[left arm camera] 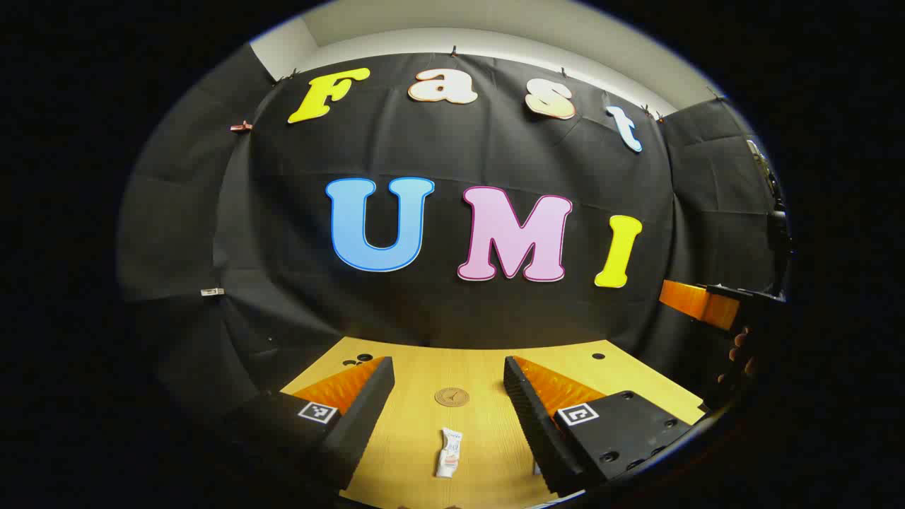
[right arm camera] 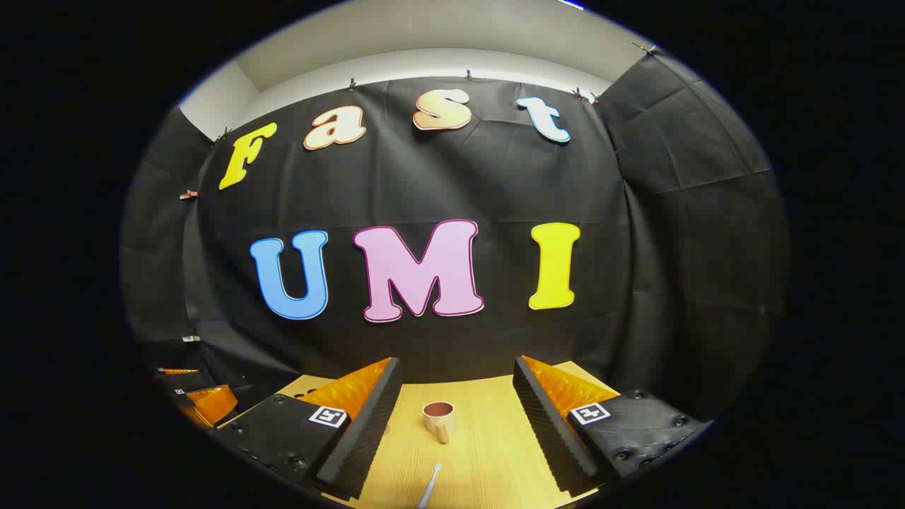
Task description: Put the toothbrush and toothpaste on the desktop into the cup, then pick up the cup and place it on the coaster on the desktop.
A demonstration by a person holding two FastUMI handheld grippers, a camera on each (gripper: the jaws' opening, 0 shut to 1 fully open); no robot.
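Between the spread fingers of the left gripper (left arm camera: 449, 396), the toothpaste (left arm camera: 448, 452) lies on the desktop (left arm camera: 488, 367), the coaster (left arm camera: 452, 396) beyond it. Ahead of the open, empty right gripper (right arm camera: 456, 410) stands the cup (right arm camera: 438, 418), the toothbrush (right arm camera: 429, 488) nearer.

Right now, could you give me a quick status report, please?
Both grippers open, empty. Toothpaste tube flat on desktop, coaster beyond. Cup upright, toothbrush before it. Nothing blocking.
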